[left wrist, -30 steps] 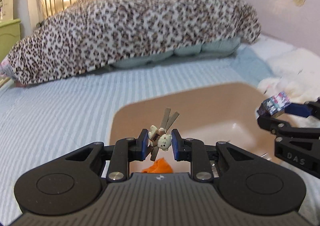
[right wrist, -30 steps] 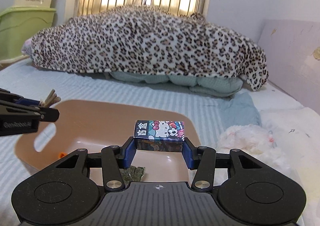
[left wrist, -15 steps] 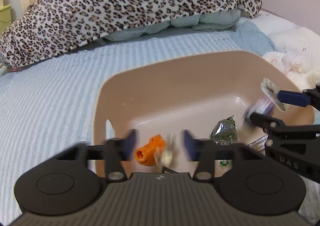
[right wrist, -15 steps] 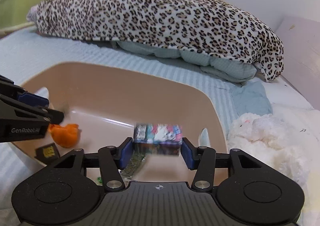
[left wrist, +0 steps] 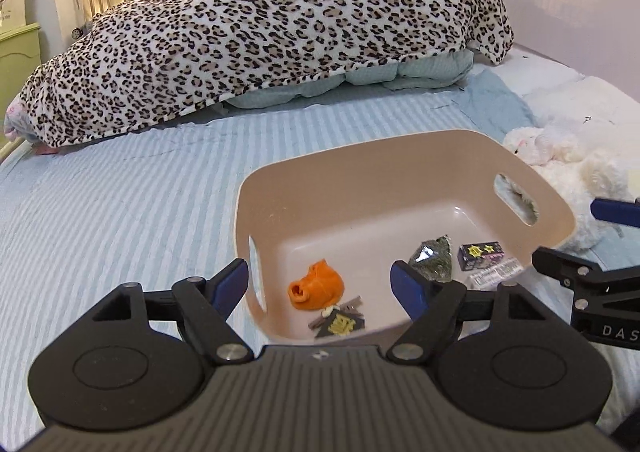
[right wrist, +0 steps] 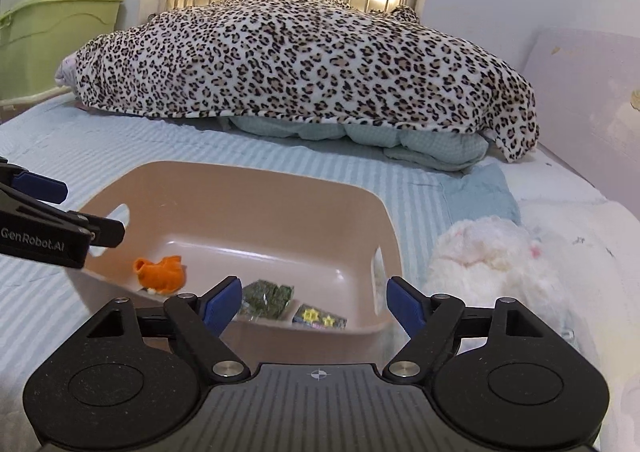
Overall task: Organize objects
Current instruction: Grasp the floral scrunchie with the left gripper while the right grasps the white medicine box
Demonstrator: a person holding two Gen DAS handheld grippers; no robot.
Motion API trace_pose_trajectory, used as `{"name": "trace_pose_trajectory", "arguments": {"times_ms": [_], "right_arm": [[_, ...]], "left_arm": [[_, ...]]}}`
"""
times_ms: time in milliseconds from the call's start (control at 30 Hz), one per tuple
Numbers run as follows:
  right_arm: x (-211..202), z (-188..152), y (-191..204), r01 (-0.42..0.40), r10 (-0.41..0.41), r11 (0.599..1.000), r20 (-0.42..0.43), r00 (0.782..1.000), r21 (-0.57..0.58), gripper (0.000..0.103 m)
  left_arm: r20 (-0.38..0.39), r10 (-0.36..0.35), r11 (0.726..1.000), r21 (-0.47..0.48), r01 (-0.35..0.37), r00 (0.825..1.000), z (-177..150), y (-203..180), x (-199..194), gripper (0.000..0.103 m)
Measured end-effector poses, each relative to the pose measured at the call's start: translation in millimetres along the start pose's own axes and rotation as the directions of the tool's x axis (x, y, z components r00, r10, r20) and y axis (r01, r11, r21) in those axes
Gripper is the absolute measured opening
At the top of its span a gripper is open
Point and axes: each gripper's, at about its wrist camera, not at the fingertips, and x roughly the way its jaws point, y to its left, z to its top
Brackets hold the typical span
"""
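Observation:
A beige plastic basket (left wrist: 360, 168) (right wrist: 248, 188) sits on the striped bed. In it lie an orange toy (left wrist: 316, 289) (right wrist: 162, 272), a small clip with brown sticks (left wrist: 340, 310), a black-and-yellow packet (left wrist: 342, 326), a green seaweed packet (left wrist: 434, 262) (right wrist: 267, 296) and a small cartoon box (left wrist: 480, 254) (right wrist: 318, 318). My left gripper (left wrist: 322, 284) is open and empty over the basket's near left corner. My right gripper (right wrist: 314, 304) is open and empty over its near right side.
A leopard-print blanket (left wrist: 272, 36) covers bedding at the back. A white plush toy (left wrist: 560, 156) (right wrist: 492, 252) lies right of the basket. A light blue cloth (right wrist: 476, 192) lies behind it. Green storage boxes (right wrist: 52, 32) stand at the left.
Both grippers opened. The clip dropped from the left gripper and the cartoon box from the right into the basket. Both grippers have pulled back and up.

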Motion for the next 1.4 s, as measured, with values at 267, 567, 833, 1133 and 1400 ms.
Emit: {"name": "trace_pose_trajectory", "arguments": {"times_ms": [267,567,833,1133,1400], "right_arm": [[-16,-29,-5,-0.003,0.005,0.999,-0.054,0.999,0.034,0.081],[-12,-63,-5,-0.014,0.021,0.998,-0.12,0.993,0.059,0.081],[-1,-81,-7,-0.021,0.037,0.995,-0.165,0.986,0.096,0.081],[7,-88,-4,-0.033,0.051,0.995,-0.188,0.981,0.097,0.081],[19,-86,13,-0.088,0.103,0.993,-0.209,0.972,0.082,0.081]], "left_arm": [[-0.026,-0.03,1.0,-0.011,0.029,0.999,-23,-7,-16,0.08],[-0.101,-0.059,0.998,0.018,0.061,0.993,-49,-27,4,0.08],[-0.154,-0.136,0.991,-0.018,0.135,0.979,-63,-48,31,0.08],[-0.245,-0.064,0.997,0.015,0.07,0.967,-87,-50,61,0.08],[-0.261,-0.026,0.999,0.022,0.033,0.965,-95,-28,66,0.081]]}}
